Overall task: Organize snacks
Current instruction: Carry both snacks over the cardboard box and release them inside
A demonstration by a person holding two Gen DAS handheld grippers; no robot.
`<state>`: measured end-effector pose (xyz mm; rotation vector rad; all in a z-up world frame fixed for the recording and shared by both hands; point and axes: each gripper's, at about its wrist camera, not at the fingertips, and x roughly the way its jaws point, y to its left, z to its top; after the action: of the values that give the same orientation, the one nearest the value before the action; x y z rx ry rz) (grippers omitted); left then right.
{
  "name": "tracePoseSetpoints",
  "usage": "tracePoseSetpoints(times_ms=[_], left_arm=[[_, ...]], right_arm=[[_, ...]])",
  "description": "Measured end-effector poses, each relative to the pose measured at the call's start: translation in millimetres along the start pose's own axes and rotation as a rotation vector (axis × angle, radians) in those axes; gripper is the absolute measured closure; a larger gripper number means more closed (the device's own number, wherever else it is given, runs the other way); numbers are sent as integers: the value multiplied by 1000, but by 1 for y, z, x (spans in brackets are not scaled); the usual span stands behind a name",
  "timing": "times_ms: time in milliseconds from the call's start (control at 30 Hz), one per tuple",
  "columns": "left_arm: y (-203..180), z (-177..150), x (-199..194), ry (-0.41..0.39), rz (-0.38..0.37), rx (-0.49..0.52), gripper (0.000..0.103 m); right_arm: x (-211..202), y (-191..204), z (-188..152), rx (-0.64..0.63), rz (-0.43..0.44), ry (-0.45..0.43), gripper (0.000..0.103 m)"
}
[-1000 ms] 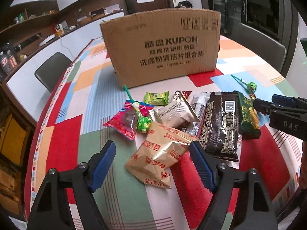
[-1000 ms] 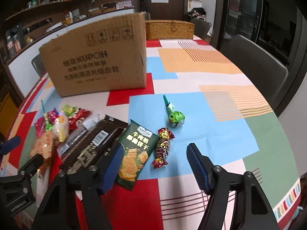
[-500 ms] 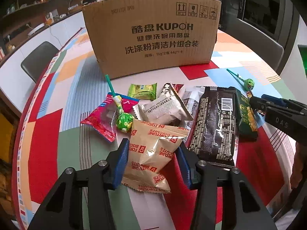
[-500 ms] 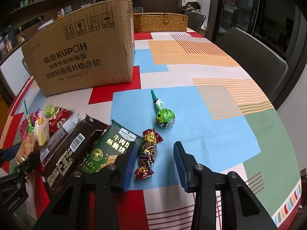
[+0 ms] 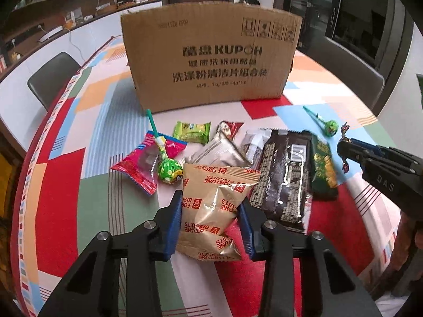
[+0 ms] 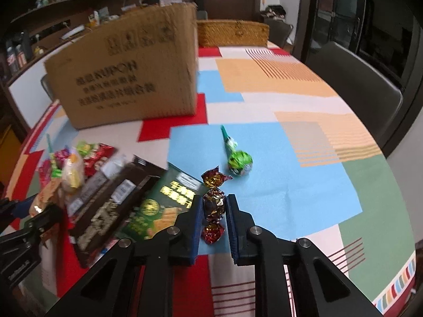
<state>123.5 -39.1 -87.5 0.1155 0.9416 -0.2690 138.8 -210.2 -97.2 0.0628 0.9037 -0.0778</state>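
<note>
both grippers have already closed in. the left gripper (image 5: pixel 210 210) pinches the gold foil fortune biscuits packet (image 5: pixel 214 206) across its width, long axis running straight away toward the brown cardboard box (image 5: pixel 211 63). the right gripper (image 6: pixel 213 210) squeezes the dark red-gold twist-wrapped candy (image 6: pixel 213 206) at its middle, ends pointing fore and aft, low over the patchwork tablecloth (image 6: pixel 290 158).

Wicker basket (image 6: pixel 232 33), grey chair (image 5: pixel 50 78)
</note>
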Motion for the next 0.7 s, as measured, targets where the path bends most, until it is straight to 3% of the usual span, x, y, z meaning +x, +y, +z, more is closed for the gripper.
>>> tracePoseSetpoints(times_ms=[400, 700], left_arm=[[6, 21, -50, -124, -40, -53, 64], [11, 57, -75, -252, 0, -36, 64]], right_arm=[[-49, 27, 11, -59, 155, -99, 84], [-67, 42, 40, -99, 236, -178, 84]])
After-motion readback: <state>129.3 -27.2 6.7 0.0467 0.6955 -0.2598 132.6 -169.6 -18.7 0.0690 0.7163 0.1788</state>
